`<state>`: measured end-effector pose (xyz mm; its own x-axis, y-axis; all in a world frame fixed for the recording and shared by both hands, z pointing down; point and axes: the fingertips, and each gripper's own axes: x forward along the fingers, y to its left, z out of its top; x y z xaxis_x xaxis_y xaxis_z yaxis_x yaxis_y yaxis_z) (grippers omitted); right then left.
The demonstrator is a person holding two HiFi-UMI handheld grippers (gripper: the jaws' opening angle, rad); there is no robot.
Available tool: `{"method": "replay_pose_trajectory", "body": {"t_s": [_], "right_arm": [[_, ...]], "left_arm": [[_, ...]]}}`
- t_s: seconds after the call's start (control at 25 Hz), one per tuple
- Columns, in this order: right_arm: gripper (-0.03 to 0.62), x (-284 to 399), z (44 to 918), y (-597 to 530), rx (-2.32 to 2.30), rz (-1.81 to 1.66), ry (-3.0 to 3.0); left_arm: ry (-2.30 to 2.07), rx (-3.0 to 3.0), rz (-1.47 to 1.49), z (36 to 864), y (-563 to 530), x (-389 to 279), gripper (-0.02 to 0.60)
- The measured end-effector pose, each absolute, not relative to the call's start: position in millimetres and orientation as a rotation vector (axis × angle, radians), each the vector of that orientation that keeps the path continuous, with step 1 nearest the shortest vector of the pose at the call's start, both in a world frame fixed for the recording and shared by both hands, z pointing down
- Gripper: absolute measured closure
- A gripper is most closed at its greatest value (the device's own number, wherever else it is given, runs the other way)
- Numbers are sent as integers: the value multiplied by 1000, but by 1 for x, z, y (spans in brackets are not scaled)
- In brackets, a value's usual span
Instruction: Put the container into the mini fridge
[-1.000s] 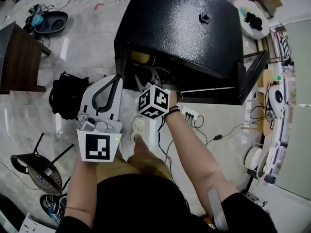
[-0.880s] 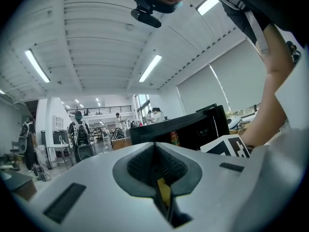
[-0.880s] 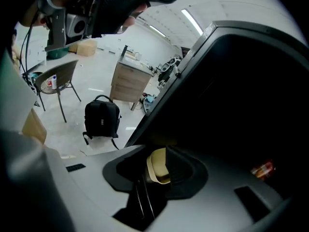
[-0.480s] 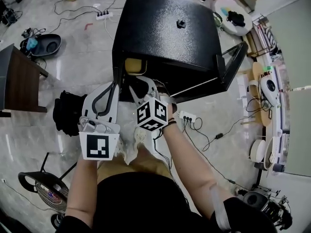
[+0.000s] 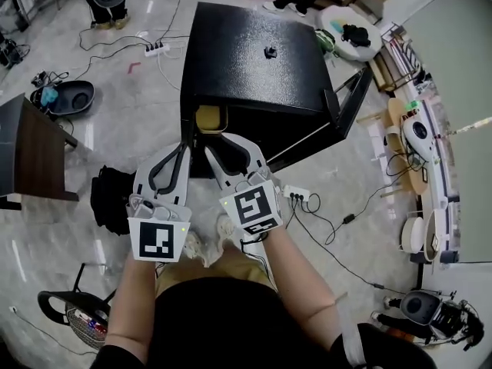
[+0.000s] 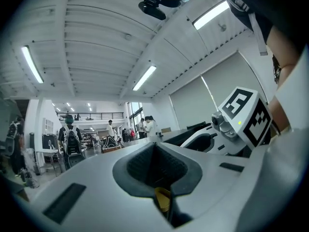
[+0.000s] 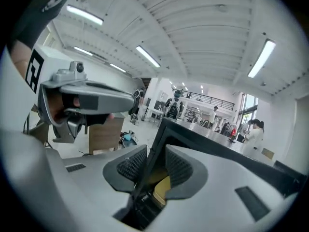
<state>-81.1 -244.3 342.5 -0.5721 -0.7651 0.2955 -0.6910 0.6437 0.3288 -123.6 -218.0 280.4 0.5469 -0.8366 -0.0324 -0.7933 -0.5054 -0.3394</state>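
The black mini fridge (image 5: 254, 60) stands on the floor ahead with its door (image 5: 350, 102) swung open to the right. A yellow container (image 5: 209, 118) sits just inside the left part of its opening. Both grippers are held in front of the opening, pointing at it. My left gripper (image 5: 187, 135) is shut and empty. My right gripper (image 5: 224, 141) is open by a narrow gap with nothing in it. In the left gripper view a bit of the yellow container (image 6: 162, 198) shows below the pads. In the right gripper view the fridge's edge (image 7: 217, 144) and the container (image 7: 162, 187) show between the pads.
A small black object (image 5: 270, 51) lies on the fridge's top. A power strip (image 5: 298, 197) with cables is on the floor right of my hands, a black bag (image 5: 111, 198) to the left, a dark wooden table (image 5: 27, 156) further left. People stand far off in the hall.
Both grippers have drawn back from the fridge's opening, the right one most. The head view has shifted, so the fridge now sits higher and smaller in the picture.
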Motion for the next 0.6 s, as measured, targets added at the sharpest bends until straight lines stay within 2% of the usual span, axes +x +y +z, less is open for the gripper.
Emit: {"method": "replay_pose_trajectory", "body": {"t_s": [0.6], "right_arm": [[464, -66, 277, -203, 1186, -263, -2663]], "left_arm": [[1299, -2448, -201, 243, -199, -97, 558]]}}
